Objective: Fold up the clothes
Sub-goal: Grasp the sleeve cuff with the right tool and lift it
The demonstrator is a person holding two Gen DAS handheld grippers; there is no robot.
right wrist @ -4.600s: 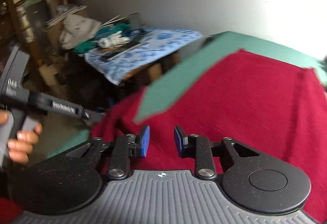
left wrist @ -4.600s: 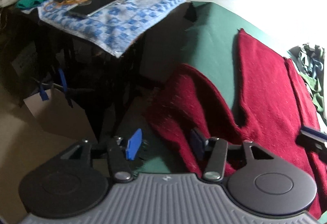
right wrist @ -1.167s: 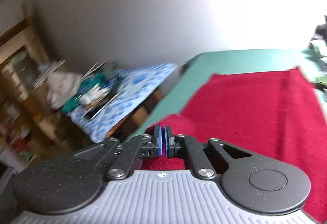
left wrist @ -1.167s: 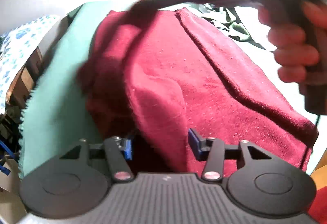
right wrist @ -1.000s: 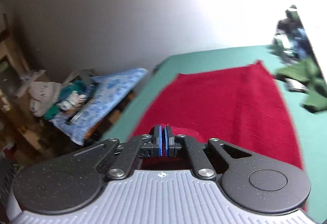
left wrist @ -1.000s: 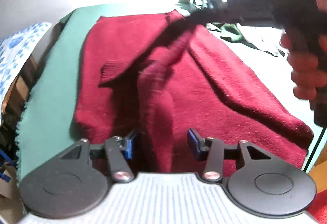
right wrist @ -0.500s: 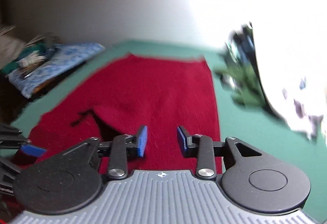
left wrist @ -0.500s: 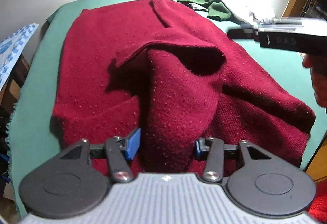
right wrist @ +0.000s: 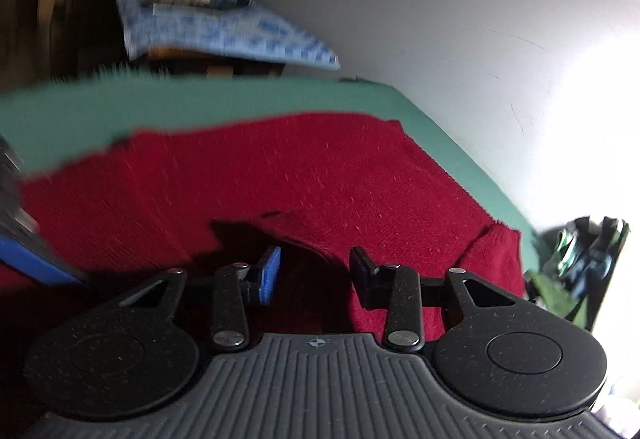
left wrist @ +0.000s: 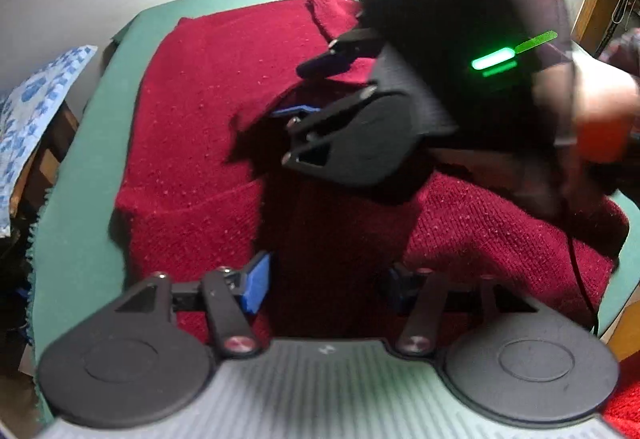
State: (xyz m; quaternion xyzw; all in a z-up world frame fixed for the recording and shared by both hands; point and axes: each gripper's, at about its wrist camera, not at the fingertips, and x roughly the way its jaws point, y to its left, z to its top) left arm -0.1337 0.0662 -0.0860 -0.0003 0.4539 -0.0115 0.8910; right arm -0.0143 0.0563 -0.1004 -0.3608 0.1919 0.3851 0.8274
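Swinging across since half a second ago, the right gripper (left wrist: 298, 89) now fills the upper right of the left wrist view, its blue pads spread around a raised lip of the red sweater (left wrist: 192, 111) — placed, I'd judge, to catch that edge. Below it the left gripper (left wrist: 326, 285) stands wide apart with a dark fold of knit lying between its fingers, unpinched. The sweater lies spread on the green table cover (left wrist: 92, 143), one part doubled over the middle.

From the right wrist view, blurred by motion, the right gripper (right wrist: 314, 273) gapes over a shadowed fold of the sweater (right wrist: 280, 179) — gripping nothing yet. A heap of other clothes (right wrist: 580, 259) waits at the far edge.
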